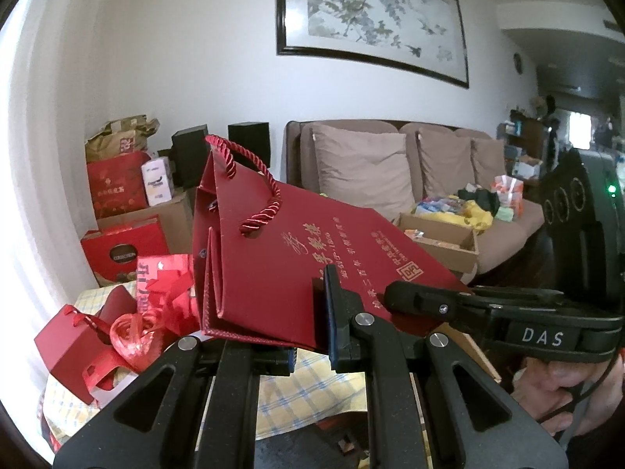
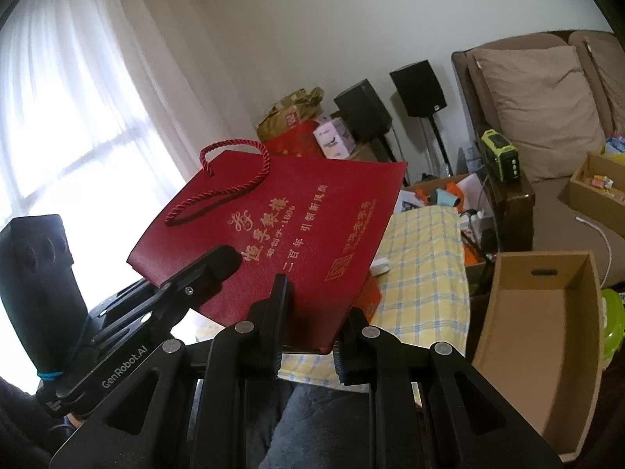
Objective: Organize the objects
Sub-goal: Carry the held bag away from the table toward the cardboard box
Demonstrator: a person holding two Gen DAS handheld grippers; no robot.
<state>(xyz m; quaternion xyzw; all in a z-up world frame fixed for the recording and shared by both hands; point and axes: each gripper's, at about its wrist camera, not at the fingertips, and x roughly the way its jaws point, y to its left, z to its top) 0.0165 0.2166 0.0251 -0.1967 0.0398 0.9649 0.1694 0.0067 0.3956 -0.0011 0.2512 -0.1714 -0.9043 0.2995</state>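
Note:
A dark red paper gift bag [image 1: 297, 258] with gold lettering and twisted rope handles [image 1: 258, 191] hangs in the air, folded nearly flat and tilted. My left gripper [image 1: 312, 336] is shut on its lower edge, one finger on each face of the paper. In the right wrist view the same bag [image 2: 281, 226] lies face up, and my right gripper [image 2: 308, 332] is shut on its near edge. The left gripper's finger [image 2: 211, 265] rests on the bag beside it. The right gripper's finger [image 1: 410, 299] reaches onto the bag from the right in the left wrist view.
Below lies a yellow checked cloth [image 2: 422, 273]. An open cardboard box [image 2: 539, 332] stands at the right. Red gift boxes and ribbon [image 1: 117, 332] pile up at the left, with more boxes [image 1: 121, 234] behind. A brown sofa [image 1: 363, 172] carries clutter; two black speakers [image 2: 418, 86] stand by the wall.

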